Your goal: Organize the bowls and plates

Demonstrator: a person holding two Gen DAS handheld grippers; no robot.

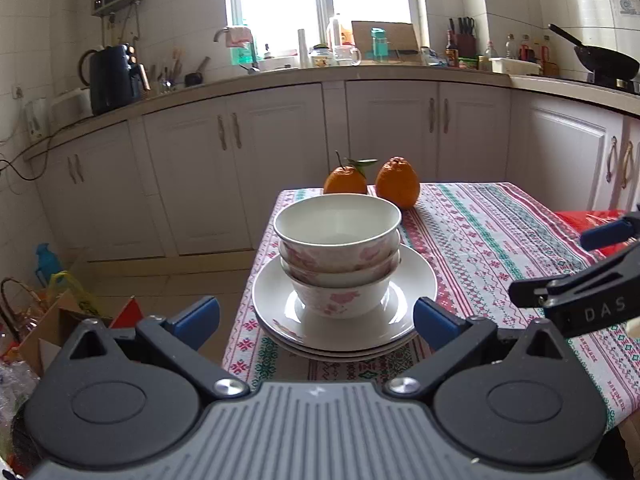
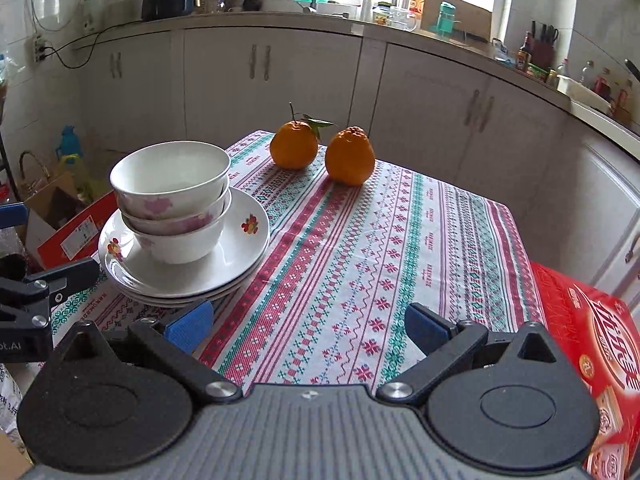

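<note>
Three nested white bowls [image 1: 338,252] with pink flowers stand on a stack of white plates [image 1: 416,280] near the table's left front corner. The bowls [image 2: 172,200] and plates [image 2: 240,248] also show at the left of the right wrist view. My left gripper [image 1: 316,316] is open and empty, its blue pads level with the plates' near rim on either side. My right gripper [image 2: 308,328] is open and empty over the tablecloth, to the right of the stack. It shows at the right edge of the left wrist view [image 1: 568,264].
Two oranges [image 1: 372,184] sit at the table's far edge. The patterned tablecloth [image 2: 400,260] covers the table. A red box [image 2: 600,352] lies at the right. Cardboard boxes and bags [image 1: 60,320] sit on the floor at left. Kitchen cabinets [image 1: 280,152] stand behind.
</note>
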